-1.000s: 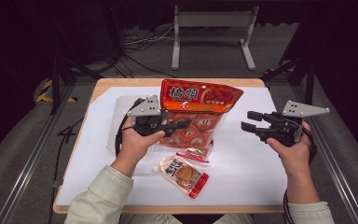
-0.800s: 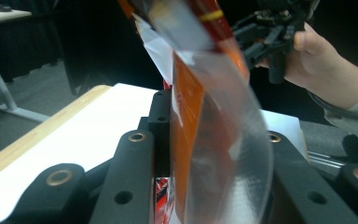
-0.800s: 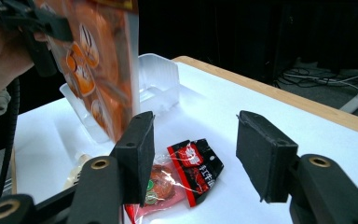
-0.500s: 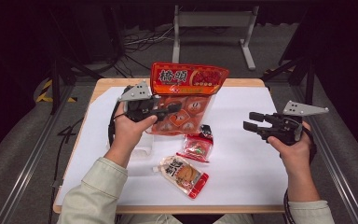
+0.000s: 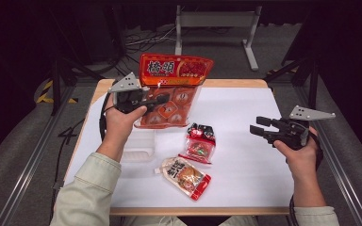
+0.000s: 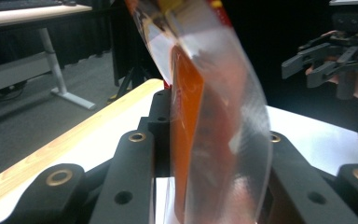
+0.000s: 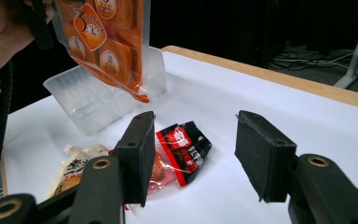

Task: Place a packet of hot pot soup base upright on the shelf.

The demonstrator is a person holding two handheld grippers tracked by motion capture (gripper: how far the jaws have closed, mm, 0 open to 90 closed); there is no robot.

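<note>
High view: left gripper (image 5: 158, 100), jaws clamped on an orange snack bag (image 5: 174, 92), holds it upright above the table (image 5: 245, 108) at 11 o'clock. Right gripper (image 5: 259, 127), at 3 o'clock, jaws apart and empty. Two small packets (image 5: 199, 143) lie at 6 o'clock.

high: above, looking forward-down | claw cams: close, low | shared: white table (image 5: 245, 122)
</note>
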